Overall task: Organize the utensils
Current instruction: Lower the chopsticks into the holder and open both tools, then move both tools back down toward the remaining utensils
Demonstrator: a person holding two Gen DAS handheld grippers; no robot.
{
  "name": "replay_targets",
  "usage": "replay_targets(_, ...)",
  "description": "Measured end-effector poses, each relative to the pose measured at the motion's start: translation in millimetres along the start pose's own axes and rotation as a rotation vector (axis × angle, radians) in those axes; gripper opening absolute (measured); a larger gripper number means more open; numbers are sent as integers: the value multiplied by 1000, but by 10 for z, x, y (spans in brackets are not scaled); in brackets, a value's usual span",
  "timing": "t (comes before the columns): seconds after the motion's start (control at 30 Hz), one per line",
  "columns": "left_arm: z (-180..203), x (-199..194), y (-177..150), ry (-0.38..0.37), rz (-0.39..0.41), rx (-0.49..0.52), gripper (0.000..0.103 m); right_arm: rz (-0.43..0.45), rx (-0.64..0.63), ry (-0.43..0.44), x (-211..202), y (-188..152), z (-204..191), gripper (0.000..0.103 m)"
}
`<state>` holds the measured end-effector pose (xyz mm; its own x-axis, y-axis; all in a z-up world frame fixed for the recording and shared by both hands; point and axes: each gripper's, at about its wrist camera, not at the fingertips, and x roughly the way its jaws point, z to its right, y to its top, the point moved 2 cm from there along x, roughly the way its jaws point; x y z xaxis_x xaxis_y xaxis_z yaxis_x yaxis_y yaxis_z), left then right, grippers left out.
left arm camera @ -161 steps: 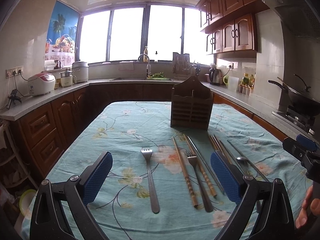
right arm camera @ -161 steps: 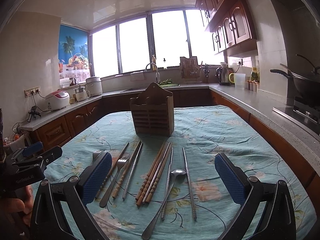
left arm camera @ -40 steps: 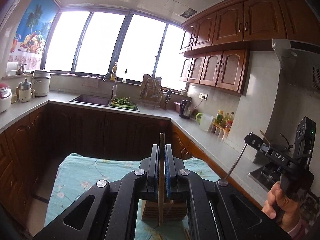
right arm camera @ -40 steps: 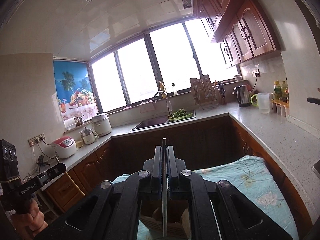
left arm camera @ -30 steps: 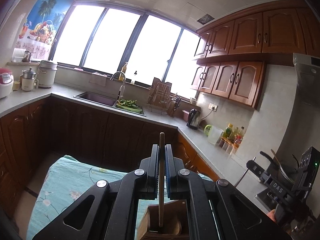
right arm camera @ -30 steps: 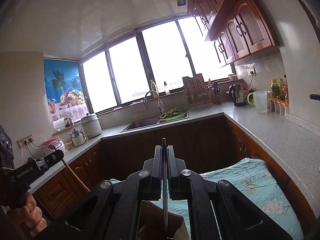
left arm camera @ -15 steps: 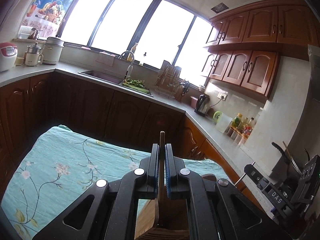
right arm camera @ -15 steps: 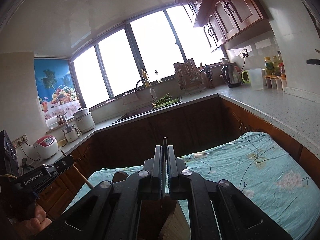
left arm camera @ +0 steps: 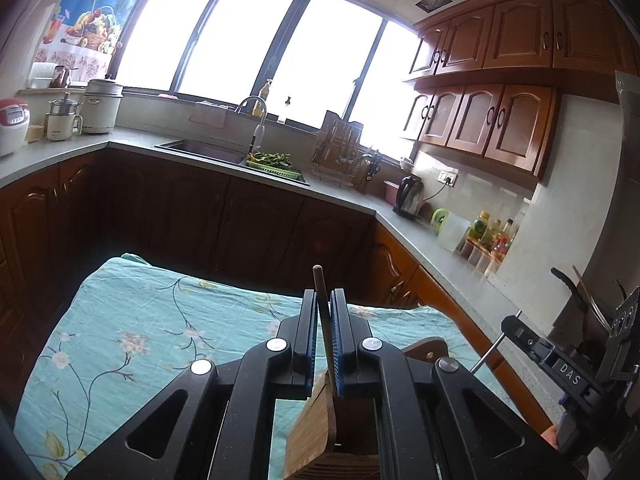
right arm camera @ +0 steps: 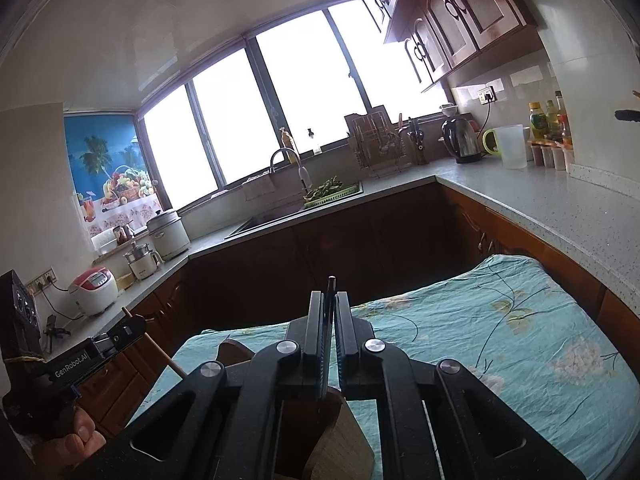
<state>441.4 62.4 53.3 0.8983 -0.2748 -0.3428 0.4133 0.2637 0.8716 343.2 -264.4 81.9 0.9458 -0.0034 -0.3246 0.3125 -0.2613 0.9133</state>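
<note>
In the left wrist view my left gripper (left arm camera: 323, 300) is just above the wooden utensil holder (left arm camera: 312, 432). A wooden chopstick (left arm camera: 320, 280) stands between its blue pads, leaning, with a slit of daylight beside it. Its lower end goes down into the holder. In the right wrist view my right gripper (right arm camera: 331, 300) is over the same holder (right arm camera: 340, 440). Its jaws are opening around a thin metal chopstick (right arm camera: 330, 284), which rests against the left pad with a gap on its right. Each gripper also shows at the edge of the other's view.
The holder stands on a table with a teal flowered cloth (left arm camera: 140, 340). Dark wooden cabinets and a grey counter (right arm camera: 560, 208) ring the table, with a sink (left arm camera: 200, 148), a kettle (right arm camera: 460, 140) and a rice cooker (right arm camera: 94, 288). A hand (right arm camera: 68, 436) grips the left tool.
Both grippers have sunk toward the holder, and the chopsticks' lower ends have gone into it. The pads have parted a little, and the wooden chopstick has gone from upright to leaning.
</note>
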Motion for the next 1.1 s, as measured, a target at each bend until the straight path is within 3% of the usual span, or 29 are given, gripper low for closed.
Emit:
replay_targets(0.1,18,-73,5,-1,-20,0,16,-12,14,-5,-3,7,35,12)
replay_targets(0.13,25,-101,26,2,-19,0,22,-17,24,-1,-11,10,47,21)
replay_targets(0.17,31,-135,37,13,-21,4,26,-20,38,9,-26,15,61,43)
replay_targets(0.23,39,-219,48,15,-16,8,46,-5,59,32,-100,33,75,64)
replay_targets(0.47,74,-625,-21,55,-11,9,73,38,83,74,-464,120,52,91)
replay_targets(0.7,109,-1179,-168,47,-27,-4,78,30,63,94,-861,10,9,98)
replay_targets(1.1,2,-2028,-552,45,-99,-55,81,-76,52,60,-1544,-526,152,98)
